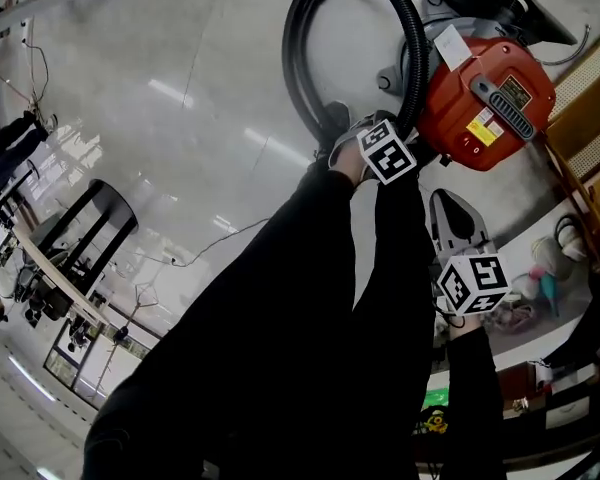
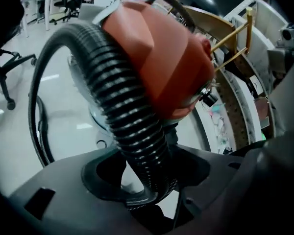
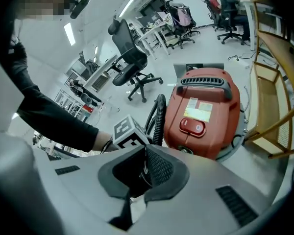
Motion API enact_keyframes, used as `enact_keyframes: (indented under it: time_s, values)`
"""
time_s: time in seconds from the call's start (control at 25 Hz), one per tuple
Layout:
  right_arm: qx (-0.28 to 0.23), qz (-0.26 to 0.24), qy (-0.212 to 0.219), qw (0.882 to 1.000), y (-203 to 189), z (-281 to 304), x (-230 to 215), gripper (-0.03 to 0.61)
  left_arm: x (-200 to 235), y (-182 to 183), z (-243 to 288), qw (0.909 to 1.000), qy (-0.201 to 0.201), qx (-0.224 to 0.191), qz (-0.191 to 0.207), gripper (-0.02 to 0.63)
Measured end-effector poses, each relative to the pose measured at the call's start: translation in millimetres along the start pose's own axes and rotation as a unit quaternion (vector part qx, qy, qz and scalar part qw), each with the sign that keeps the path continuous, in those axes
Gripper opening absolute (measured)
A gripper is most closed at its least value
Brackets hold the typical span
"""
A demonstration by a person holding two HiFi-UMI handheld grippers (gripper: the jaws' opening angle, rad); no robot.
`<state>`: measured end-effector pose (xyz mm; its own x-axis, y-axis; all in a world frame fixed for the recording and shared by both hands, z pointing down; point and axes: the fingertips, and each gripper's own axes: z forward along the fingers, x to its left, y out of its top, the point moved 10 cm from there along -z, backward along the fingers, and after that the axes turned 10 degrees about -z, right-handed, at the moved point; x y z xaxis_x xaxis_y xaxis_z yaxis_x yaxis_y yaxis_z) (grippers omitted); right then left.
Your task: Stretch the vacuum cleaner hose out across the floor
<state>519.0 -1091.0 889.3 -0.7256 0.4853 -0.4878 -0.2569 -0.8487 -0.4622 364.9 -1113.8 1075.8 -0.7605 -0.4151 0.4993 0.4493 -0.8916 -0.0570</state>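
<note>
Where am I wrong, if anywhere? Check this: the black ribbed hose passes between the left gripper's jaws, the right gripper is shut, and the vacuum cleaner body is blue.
The colour is wrong: the vacuum cleaner body is red-orange, not blue, as the right gripper view shows. The black ribbed hose does pass between the jaws of the left gripper, and the right gripper is shut.

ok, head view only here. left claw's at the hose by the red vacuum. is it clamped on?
Observer: No. In the left gripper view the ribbed hose runs through the left claw, whose jaws stand apart and don't clamp it.
Operator: Right claw?
Observer: The right claw is shut with nothing in it, facing the red vacuum cleaner.
Operator: Anyone nearby?
Observer: Seated people show far behind the vacuum cleaner, in the right gripper view only.
</note>
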Motion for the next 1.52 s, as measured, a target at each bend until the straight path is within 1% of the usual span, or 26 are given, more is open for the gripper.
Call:
enact_keyframes:
  time_s: [0.04,0.08,0.12,0.2,0.32,0.4,0.44,0.52,0.6,0.68,0.76,0.8,0.84,0.88,0.96,1.0,1.04,1.12,1.2,1.24,1.32,1.36,1.4,1.44,1.48,1.52]
  values:
    - [0.001,0.005,-0.001,1.0,-5.9,-3.6,-2.8,0.011,-1.9,0.7,7.5,0.9999,-0.005,0.01,0.005,0.282]
    - [0.002,0.012,-0.003,1.0,-11.3,-7.5,-5.0,0.011,-4.3,1.4,10.3,0.9998,-0.012,0.014,0.008,0.259]
    - [0.002,0.018,-0.003,1.0,-15.8,-11.5,-5.9,0.011,-6.7,1.8,7.9,0.9997,-0.022,0.01,0.007,0.215]
    - [0.004,0.027,-0.004,1.0,-21.9,-19.0,-1.5,0.011,-10.2,-0.9,-10.1,0.9988,-0.047,-0.009,-0.005,0.199]
    - [0.008,0.029,0.0,1.0,-18.0,-28.7,21.1,0.011,-11.7,-13.6,-58.8,0.9965,-0.078,-0.025,-0.013,0.184]
    - [0.003,0.021,0.008,1.0,-4.5,-33.7,43.2,0.011,-11.0,-18.5,-103.6,0.9922,-0.113,-0.04,-0.034,0.175]
    - [0.0,0.015,0.014,1.0,4.5,-36.1,54.8,0.011,-10.8,-18.7,-128.6,0.9885,-0.133,-0.053,-0.049,0.164]
    - [-0.006,0.0,0.027,1.0,24.0,-42.4,78.3,0.011,-15.1,-16.6,-181.6,0.9785,-0.177,-0.078,-0.072,0.161]
    - [-0.012,-0.017,0.04,0.999,44.8,-51.5,102.0,0.011,-25.9,-12.3,-235.7,0.9661,-0.225,-0.098,-0.08,0.161]
    - [-0.021,-0.043,0.061,0.997,66.9,-62.8,126.2,0.011,-38.2,-7.1,-286.2,0.9521,-0.268,-0.119,-0.087,0.161]
    - [-0.028,-0.078,0.091,0.992,89.1,-75.1,151.2,0.014,-48.3,-2.7,-330.9,0.9351,-0.308,-0.139,-0.108,0.161]
    - [-0.028,-0.098,0.101,0.99,99.8,-81.4,162.9,0.06,-52.3,-0.4,-351.0,0.9252,-0.329,-0.146,-0.121,0.161]
    - [-0.025,-0.118,0.108,0.987,109.9,-88.3,173.9,0.17,-56.3,2.2,-369.8,0.9149,-0.35,-0.151,-0.134,0.161]
    - [-0.022,-0.134,0.113,0.984,119.0,-96.0,184.4,0.229,-60.8,4.8,-387.7,0.9047,-0.37,-0.154,-0.144,0.161]
    - [-0.015,-0.158,0.12,0.98,132.2,-113.1,207.0,0.27,-72.7,6.5,-420.4,0.8868,-0.407,-0.153,-0.156,0.161]
    - [-0.01,-0.17,0.126,0.977,135.7,-120.6,220.3,0.282,-79.7,4.2,-435.4,0.8799,-0.423,-0.146,-0.159,0.161]
    - [-0.005,-0.185,0.135,0.973,137.8,-126.4,235.1,0.282,-86.6,0.2,-449.7,0.8751,-0.435,-0.136,-0.162,0.161]
    - [0.006,-0.223,0.163,0.961,140.6,-131.8,265.8,0.282,-99.0,-8.1,-475.3,0.8689,-0.45,-0.119,-0.167,0.161]
    - [0.01,-0.254,0.191,0.948,143.0,-132.8,291.1,0.282,-111.6,-7.9,-495.8,0.8619,-0.459,-0.121,-0.177,0.161]
    - [0.009,-0.263,0.202,0.943,142.3,-133.3,302.0,0.282,-119.3,-5.4,-503.7,0.8569,-0.465,-0.128,-0.183,0.161]
    - [-0.001,-0.275,0.219,0.936,136.3,-136.0,324.2,0.282,-137.8,-0.9,-518.0,0.8434,-0.478,-0.142,-0.199,0.161]
    - [-0.015,-0.277,0.222,0.935,132.9,-139.4,334.6,0.282,-147.5,0.2,-525.4,0.8368,-0.485,-0.149,-0.206,0.161]
    - [-0.036,-0.272,0.22,0.936,130.6,-145.0,342.8,0.279,-156.9,0.0,-532.9,0.8319,-0.489,-0.156,-0.21,0.161]
    - [-0.062,-0.26,0.219,0.938,129.3,-153.0,347.8,0.215,-165.9,-1.8,-540.0,0.8295,-0.49,-0.164,-0.212,0.161]
    - [-0.086,-0.242,0.225,0.94,127.8,-162.9,350.0,0.163,-174.4,-5.4,-545.9,0.8301,-0.485,-0.176,-0.211,0.161]
    - [-0.103,-0.224,0.239,0.939,125.2,-174.1,350.9,0.155,-182.6,-10.8,-550.2,0.8352,-0.473,-0.191,-0.205,0.17]
